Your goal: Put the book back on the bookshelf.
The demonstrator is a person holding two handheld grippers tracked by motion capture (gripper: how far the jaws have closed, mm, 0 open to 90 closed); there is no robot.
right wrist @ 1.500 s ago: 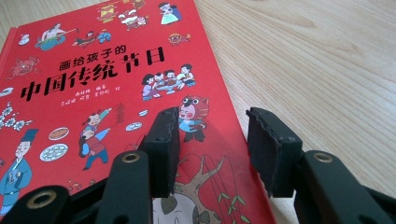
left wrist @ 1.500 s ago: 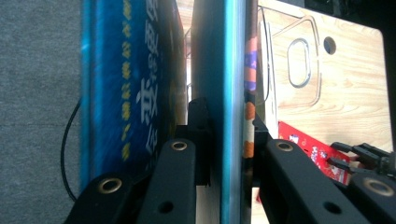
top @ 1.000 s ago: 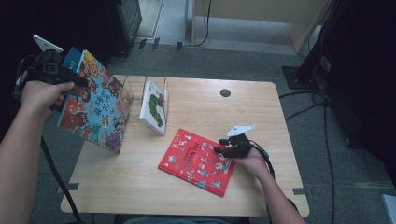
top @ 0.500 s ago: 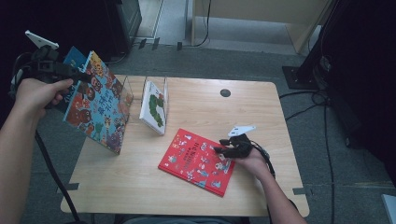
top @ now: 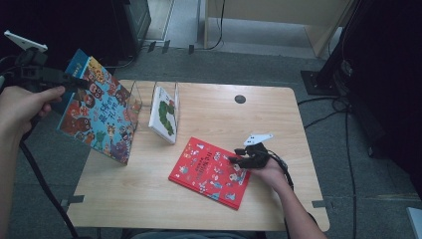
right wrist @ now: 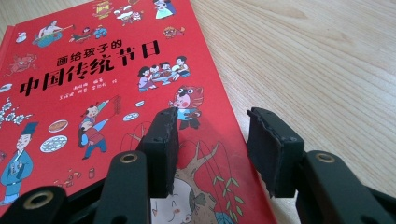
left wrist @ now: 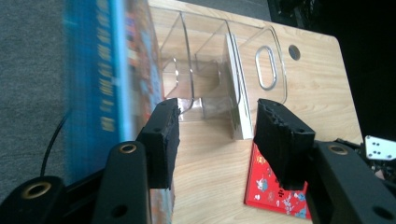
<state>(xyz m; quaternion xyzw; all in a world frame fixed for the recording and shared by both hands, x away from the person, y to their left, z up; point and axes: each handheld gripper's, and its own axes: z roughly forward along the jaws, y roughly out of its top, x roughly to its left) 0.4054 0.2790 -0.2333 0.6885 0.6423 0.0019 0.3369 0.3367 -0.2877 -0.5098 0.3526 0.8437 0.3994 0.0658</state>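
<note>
From above, our left gripper [top: 74, 82] sits at the blue book [top: 102, 117], which leans at the clear rack's [top: 149, 99] left. Through the left gripper view, our jaws, just opening, gape empty. Through the right gripper view, our right gripper [right wrist: 212, 149] hovers half-open over the red book [right wrist: 93, 84], nearer us than the rack.

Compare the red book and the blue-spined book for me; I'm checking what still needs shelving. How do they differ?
The red book lies flat on the table, cover up; the blue-spined book stands tilted at the table's left edge, against the clear rack. The red book has a plain red ground; the blue-spined book's cover is crowded with many colours. The blue-spined book looks larger. Both are illustrated picture books outside the rack's slots.
</note>
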